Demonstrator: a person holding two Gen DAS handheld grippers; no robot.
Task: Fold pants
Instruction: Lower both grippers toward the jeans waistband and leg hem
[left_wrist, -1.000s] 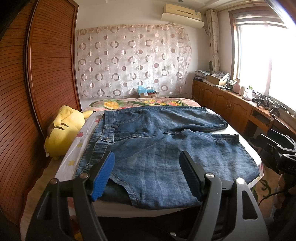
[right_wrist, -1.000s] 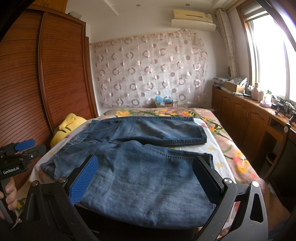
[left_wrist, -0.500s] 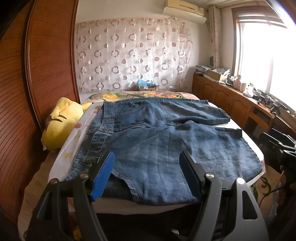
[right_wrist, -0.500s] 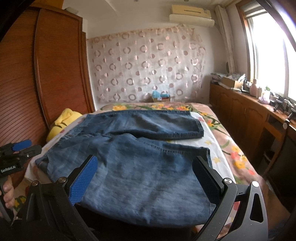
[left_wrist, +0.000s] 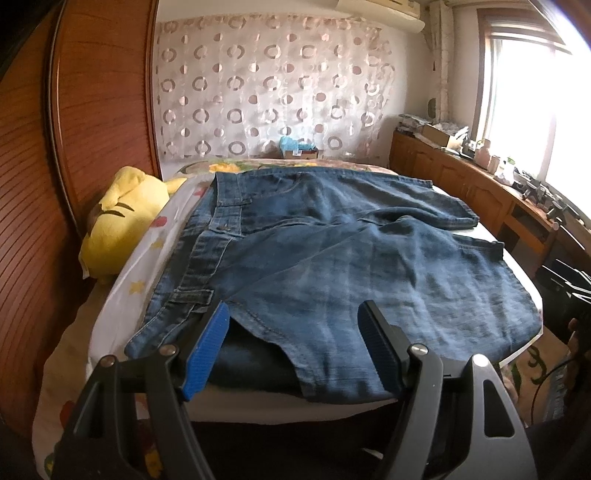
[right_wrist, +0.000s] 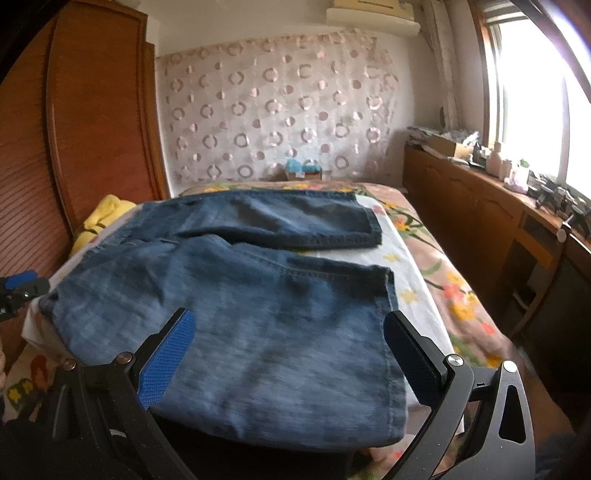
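On the bed (left_wrist: 122, 280), jeans (left_wrist: 332, 258) lie spread flat, waistband toward the wardrobe side, both legs running toward the window side. Far leg (right_wrist: 288, 221) and near leg (right_wrist: 240, 314) are split apart with a strip of white sheet showing between the hems, so nothing is folded yet by the look of it

left gripper (left_wrist: 291, 343): jaws wide, empty, hovering over the near waist corner where the denim edge flips up. right gripper (right_wrist: 288, 350): jaws wide, empty, lined up over the near leg close to its hem. Placement reads as setup for a two-point pinch on the near edge, then carrying the near leg over onto the far one – my guess from task only

Edges: near edge of the denim hangs just at the mattress lip, so it's reachable from below without digging into the sheet. Hem corner on the right side is exposed and free

Room: yellow plush toy (left_wrist: 122, 218) sits just beside the waistband, between bed and wardrobe (left_wrist: 74, 147), tight on that side. Cabinet run (right_wrist: 480, 206) under the window is well apart from the hems. Far half of the bed past the jeans is open, fold travel looks unobstructed
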